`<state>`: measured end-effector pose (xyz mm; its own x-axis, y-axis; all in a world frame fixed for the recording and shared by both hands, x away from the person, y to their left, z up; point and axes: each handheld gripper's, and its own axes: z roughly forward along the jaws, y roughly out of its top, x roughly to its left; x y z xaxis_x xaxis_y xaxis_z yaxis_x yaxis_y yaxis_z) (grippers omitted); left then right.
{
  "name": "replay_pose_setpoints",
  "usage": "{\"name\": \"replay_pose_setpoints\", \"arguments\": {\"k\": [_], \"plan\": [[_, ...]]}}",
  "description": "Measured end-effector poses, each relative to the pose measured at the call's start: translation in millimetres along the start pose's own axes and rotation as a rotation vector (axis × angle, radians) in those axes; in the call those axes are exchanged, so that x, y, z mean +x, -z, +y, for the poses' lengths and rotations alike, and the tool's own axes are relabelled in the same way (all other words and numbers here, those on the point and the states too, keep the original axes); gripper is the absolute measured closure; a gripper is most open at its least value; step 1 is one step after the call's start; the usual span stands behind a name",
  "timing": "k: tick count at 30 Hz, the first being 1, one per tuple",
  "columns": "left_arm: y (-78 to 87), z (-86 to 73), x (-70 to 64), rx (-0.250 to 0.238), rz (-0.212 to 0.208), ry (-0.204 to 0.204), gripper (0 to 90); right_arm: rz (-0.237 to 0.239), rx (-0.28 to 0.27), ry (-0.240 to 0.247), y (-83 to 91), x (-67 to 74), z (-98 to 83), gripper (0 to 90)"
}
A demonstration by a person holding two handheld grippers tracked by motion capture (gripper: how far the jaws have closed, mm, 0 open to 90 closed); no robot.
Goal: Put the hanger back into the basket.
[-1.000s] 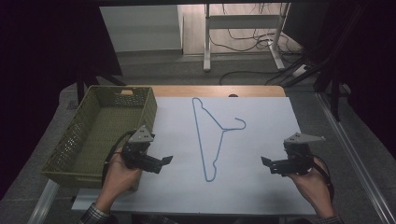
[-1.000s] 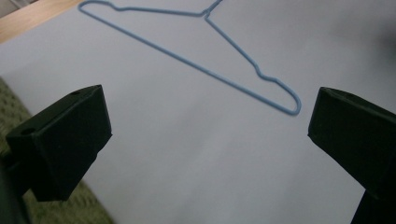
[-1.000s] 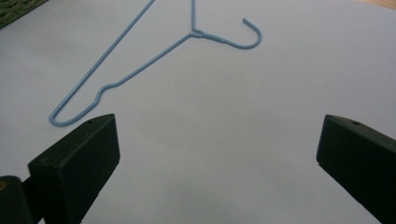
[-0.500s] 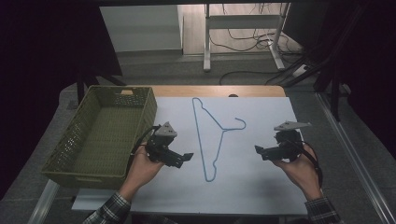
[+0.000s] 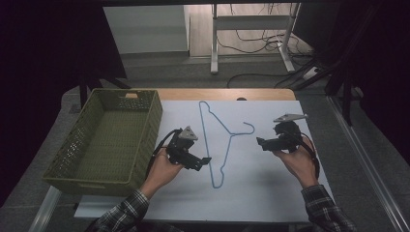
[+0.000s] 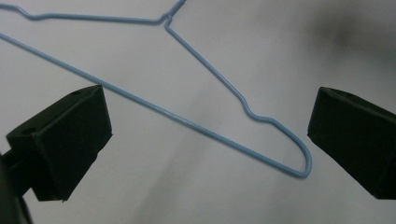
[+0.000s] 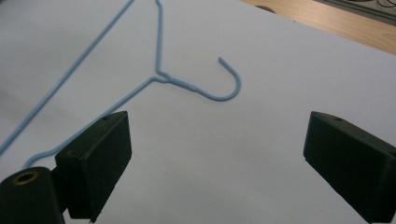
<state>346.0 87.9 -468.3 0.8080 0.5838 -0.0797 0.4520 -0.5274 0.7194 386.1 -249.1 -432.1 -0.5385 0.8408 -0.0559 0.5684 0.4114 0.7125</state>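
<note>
Between both wide-open tools, left tool (image 5: 205, 161) nearest, lies blue hanger (image 5: 220, 140).

Blue hanger (image 6: 196, 122) between wide-apart tool (image 6: 208, 140) jaws.

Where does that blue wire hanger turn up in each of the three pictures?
High view: the blue wire hanger lies flat mid-table on the white sheet, between the two tongs.
Left gripper view: its lower end loop sits between the black jaws, wires running up-left.
Right gripper view: its hook curls at upper centre, above the jaws.
Shared landmark: the twisted neck where hook meets shoulders.
</note>
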Motion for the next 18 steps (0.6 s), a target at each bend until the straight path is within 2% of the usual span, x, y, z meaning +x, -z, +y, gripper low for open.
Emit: {"name": "replay_pose_setpoints", "arguments": {"k": [5,9,14,15,18], "plan": [[-16.9,0.4,0.5,0.012,-0.017,-0.009,0.0,-0.001,0.026,-0.01,-23.8,-5.3,7.3,14.6],[-21.1,0.3,1.7,0.01,-0.023,-0.007,0.0,-0.002,0.027,-0.016,-35.7,-8.3,10.5,19.1],[-22.6,-3.2,3.1,0.01,-0.021,-0.006,0.0,-0.019,0.046,-0.004,-57.9,-12.8,16.2,32.9],[-22.9,-3.9,3.1,0.005,-0.02,-0.001,0.0,-0.019,0.048,-0.01,-65.4,-15.6,17.8,38.4],[-24.3,-6.0,4.3,0.008,-0.023,0.002,0.0,-0.024,0.048,-0.017,-74.4,-19.0,19.3,43.9]]}}
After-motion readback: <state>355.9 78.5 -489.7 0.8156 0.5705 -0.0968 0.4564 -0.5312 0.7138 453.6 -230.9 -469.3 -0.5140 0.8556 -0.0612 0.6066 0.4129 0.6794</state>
